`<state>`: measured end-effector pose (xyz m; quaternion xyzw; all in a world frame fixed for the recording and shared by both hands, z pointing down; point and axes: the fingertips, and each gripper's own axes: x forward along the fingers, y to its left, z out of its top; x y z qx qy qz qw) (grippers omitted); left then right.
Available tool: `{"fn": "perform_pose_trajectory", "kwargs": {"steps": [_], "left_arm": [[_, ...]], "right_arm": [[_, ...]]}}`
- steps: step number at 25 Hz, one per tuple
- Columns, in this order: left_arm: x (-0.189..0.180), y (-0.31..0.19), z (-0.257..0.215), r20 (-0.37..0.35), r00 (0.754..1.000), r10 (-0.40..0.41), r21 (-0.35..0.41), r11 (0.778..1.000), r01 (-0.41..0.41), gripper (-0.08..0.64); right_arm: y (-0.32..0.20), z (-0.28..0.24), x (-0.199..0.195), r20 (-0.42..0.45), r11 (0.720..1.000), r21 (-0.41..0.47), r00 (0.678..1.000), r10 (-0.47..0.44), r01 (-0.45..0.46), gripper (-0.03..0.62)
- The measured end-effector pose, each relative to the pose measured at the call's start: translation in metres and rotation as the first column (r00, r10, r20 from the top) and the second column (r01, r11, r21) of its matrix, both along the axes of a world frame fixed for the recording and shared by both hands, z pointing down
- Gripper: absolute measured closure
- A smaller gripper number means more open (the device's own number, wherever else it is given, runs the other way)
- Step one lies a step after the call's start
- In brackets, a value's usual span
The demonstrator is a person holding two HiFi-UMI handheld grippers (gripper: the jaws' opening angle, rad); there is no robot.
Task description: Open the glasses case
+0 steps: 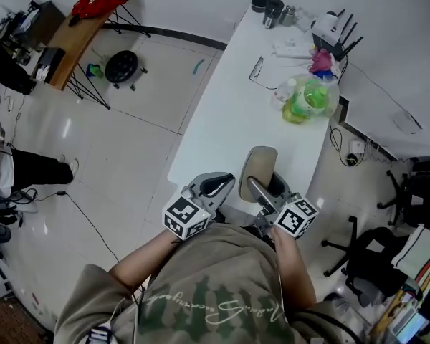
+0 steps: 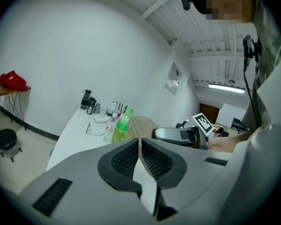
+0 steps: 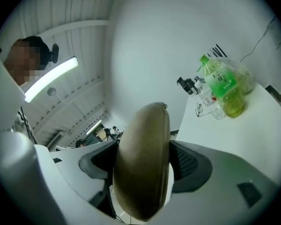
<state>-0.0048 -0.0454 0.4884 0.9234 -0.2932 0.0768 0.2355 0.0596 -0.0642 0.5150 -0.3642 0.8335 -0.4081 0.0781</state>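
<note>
Right gripper (image 3: 143,162): pinching tan glasses case (image 1: 258,165), upright over table's (image 1: 229,106) near end.
Left gripper (image 2: 140,149): jaws pressed together, empty, beside table's near end.

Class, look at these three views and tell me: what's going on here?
A person holds tongs in each hand at the near end of a white table. The right tongs are clamped on a tan glasses case, which is held up off the table and looks closed. The left tongs are shut and empty, beside it but not touching. Glasses and bottles lie farther along the table.
</note>
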Motion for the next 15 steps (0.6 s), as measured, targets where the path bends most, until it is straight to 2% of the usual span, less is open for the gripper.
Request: {"fn": "perform_pose_trajectory", "kwargs": {"steps": [1, 3, 7, 15], "left_arm": [[0.005, 0.003, -0.007, -0.015, 1.000, 0.023, 0.014, 1.000, -0.023, 0.552], [0.014, 0.008, -0.016, -0.051, 0.997, 0.060, 0.008, 0.998, -0.060, 0.495], [0.030, 0.013, -0.025, -0.062, 0.992, 0.112, 0.014, 0.994, -0.112, 0.491], [0.037, 0.025, -0.020, -0.072, 0.991, 0.117, -0.032, 0.992, -0.119, 0.491]], "right_arm": [[0.003, -0.009, 0.003, 0.019, 1.000, 0.028, 1.000, 0.008, -0.009, 0.246], [0.010, -0.026, 0.010, 0.051, 0.997, 0.077, 0.998, 0.020, -0.024, 0.245], [0.019, -0.045, 0.019, 0.104, 0.990, 0.135, 0.994, 0.024, -0.038, 0.245], [0.031, -0.037, 0.023, 0.033, 0.988, 0.150, 0.999, 0.038, -0.043, 0.245]]}}
